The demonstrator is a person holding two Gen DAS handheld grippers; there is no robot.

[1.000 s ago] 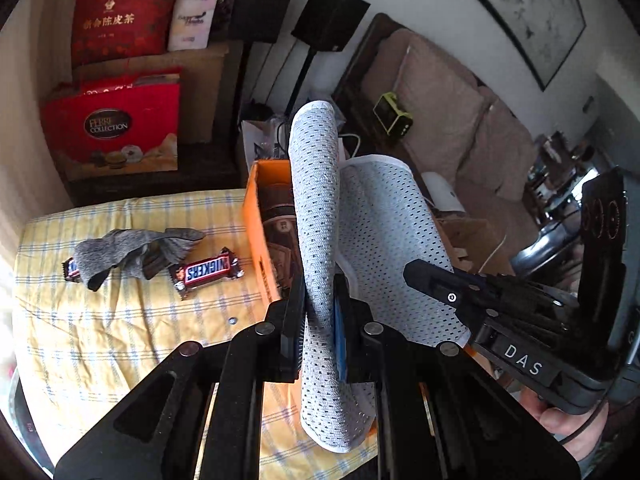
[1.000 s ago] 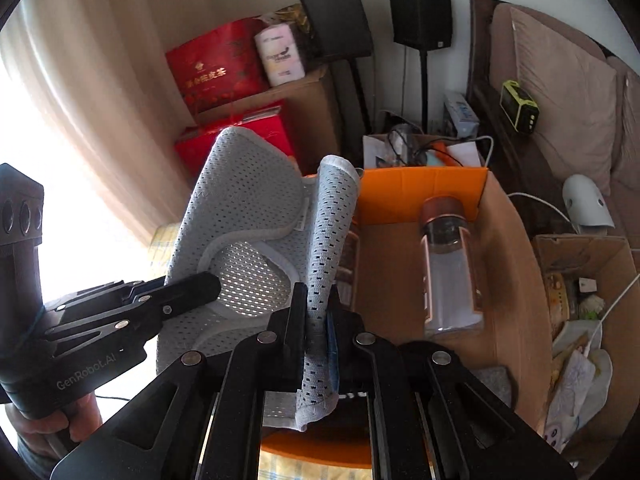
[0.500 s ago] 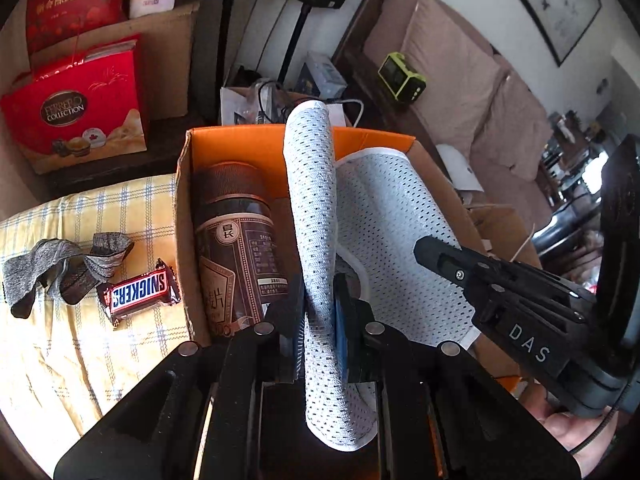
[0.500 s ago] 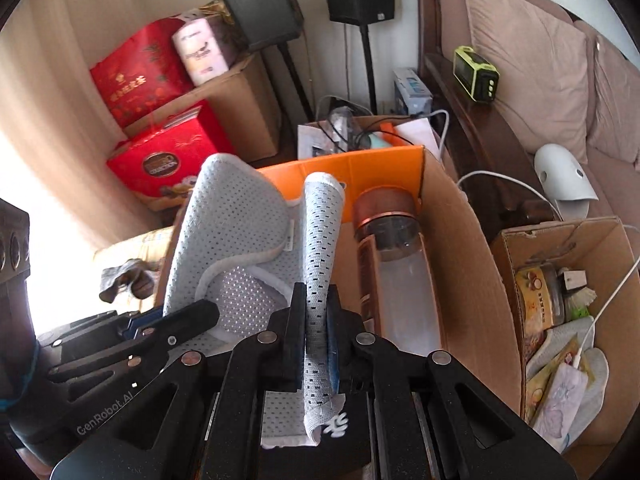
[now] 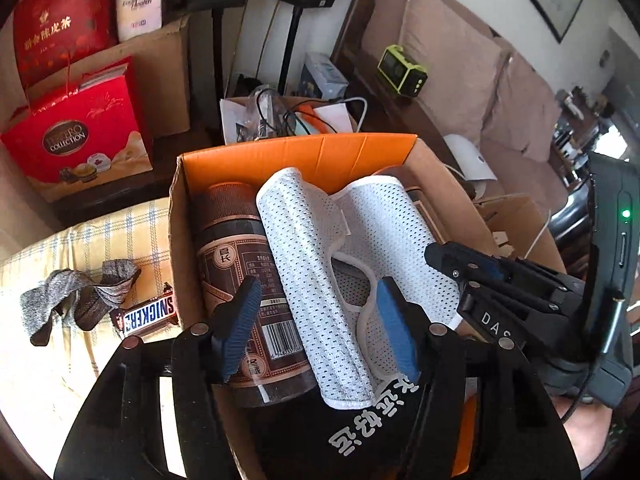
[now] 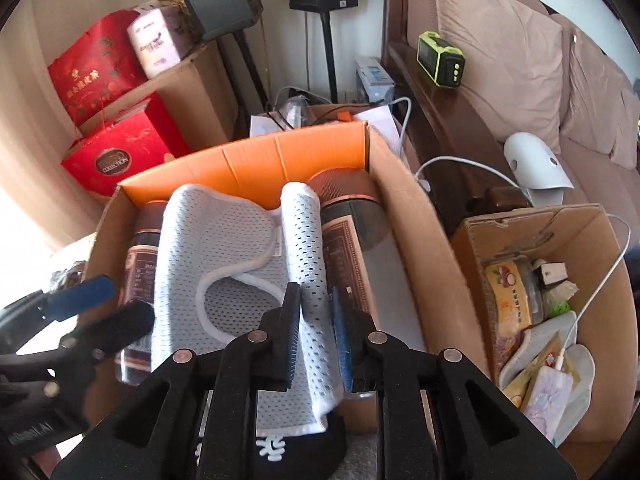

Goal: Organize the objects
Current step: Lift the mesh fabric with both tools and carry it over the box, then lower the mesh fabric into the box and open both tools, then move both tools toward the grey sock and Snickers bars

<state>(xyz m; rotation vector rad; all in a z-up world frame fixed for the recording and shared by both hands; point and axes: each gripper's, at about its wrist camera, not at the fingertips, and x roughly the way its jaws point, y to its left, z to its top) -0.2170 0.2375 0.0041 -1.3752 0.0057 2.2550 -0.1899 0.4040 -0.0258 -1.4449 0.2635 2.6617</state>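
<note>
White mesh brace [image 5: 352,248], edges rolled, lies across two brown jars [image 5: 240,256] inside the orange-lined box [image 5: 304,152].

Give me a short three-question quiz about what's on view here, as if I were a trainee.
1. True or false: the white mesh pad lies inside the orange box.
2. Which gripper's jaws stand wider apart, the left gripper or the right gripper?
3. Which snack lies on the checked cloth beside the grey sock?

Key: 1 true. 2 left. 3 the Snickers bar.
</note>
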